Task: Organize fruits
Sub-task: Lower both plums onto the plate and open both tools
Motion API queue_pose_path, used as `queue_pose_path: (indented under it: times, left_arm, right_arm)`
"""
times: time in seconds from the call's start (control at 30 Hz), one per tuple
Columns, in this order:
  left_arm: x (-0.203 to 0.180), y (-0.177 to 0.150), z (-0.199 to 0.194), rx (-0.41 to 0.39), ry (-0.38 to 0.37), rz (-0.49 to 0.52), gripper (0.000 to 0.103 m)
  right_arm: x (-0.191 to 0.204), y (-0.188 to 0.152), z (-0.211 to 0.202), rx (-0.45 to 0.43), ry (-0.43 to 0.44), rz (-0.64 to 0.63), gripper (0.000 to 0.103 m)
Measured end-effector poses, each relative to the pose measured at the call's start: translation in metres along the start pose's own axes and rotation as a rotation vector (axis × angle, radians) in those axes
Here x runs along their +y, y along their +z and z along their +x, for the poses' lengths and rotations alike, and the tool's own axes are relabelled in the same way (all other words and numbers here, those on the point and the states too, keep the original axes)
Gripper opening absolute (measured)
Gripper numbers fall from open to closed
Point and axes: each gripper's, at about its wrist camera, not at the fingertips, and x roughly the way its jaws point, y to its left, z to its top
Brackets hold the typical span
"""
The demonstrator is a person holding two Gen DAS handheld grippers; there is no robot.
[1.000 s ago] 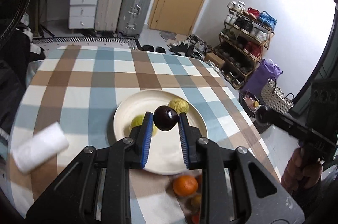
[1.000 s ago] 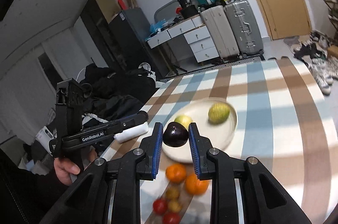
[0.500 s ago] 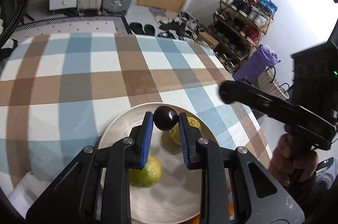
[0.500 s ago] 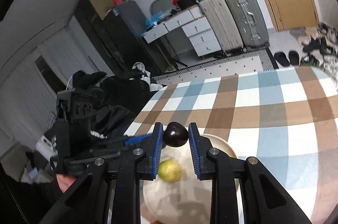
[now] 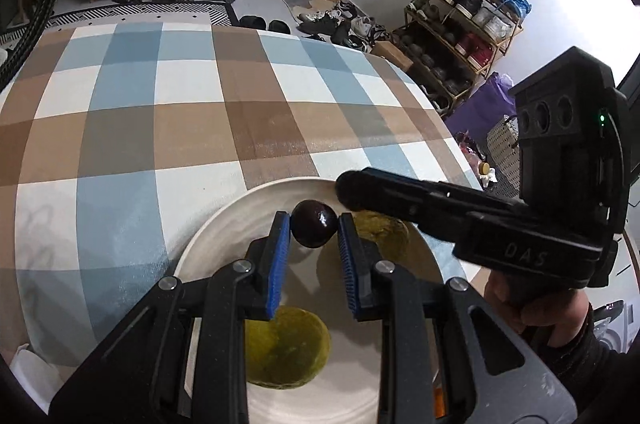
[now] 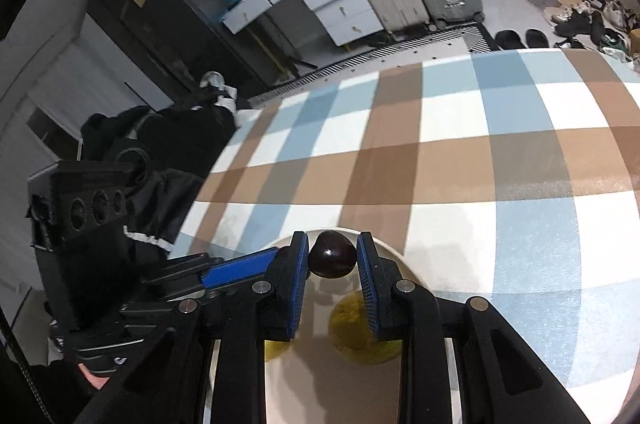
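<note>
Dark plum (image 5: 314, 229): round, no long axis or pointing end to speak of; pinched at the tips of my left fingers (image 5: 313, 230), hanging over the far half of the white plate (image 5: 208, 236) on the checked desk (image 5: 120, 128), two green fruits (image 5: 286, 348) below. Second dark plum (image 6: 333, 259): likewise clamped in my right fingers (image 6: 333, 258), over the plate's far rim. Both grips narrow, full. Both hands equally near; the drop looks to be straight down.

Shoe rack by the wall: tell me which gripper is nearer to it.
Right. The right gripper hovers over the plate on the side toward the shoe rack; the left gripper is beside it, farther from the rack.
</note>
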Motion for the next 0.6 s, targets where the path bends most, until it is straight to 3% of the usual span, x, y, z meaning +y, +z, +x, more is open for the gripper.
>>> queue_pose_path:
  times: [0.23, 0.3, 0.33, 0.43, 0.5, 0.6]
  left_arm:
    - [0.003, 0.000, 0.004, 0.045, -0.022, -0.053, 0.022]
    - [0.001, -0.001, -0.001, 0.033, -0.011, -0.049, 0.025]
    - [-0.001, -0.001, -0.005, 0.026, -0.010, -0.049, 0.027]
    - [-0.006, -0.003, -0.019, 0.000, 0.001, -0.052, 0.038]
    - [-0.012, -0.005, -0.032, -0.014, 0.013, -0.058, 0.052]
    - [-0.021, -0.013, -0.058, -0.050, 0.012, -0.059, 0.055]
  right_arm:
    - [0.000, -0.001, 0.008, 0.021, -0.020, 0.004, 0.029]
    - [-0.001, -0.002, 0.003, 0.004, -0.017, 0.022, 0.047]
    - [-0.002, -0.003, -0.001, -0.008, -0.018, 0.028, 0.051]
    - [0.000, -0.004, -0.013, -0.032, -0.010, 0.036, 0.053]
    - [0.003, -0.007, -0.026, -0.049, -0.015, 0.044, 0.053]
    - [0.012, -0.014, -0.047, -0.078, -0.020, 0.033, 0.055]
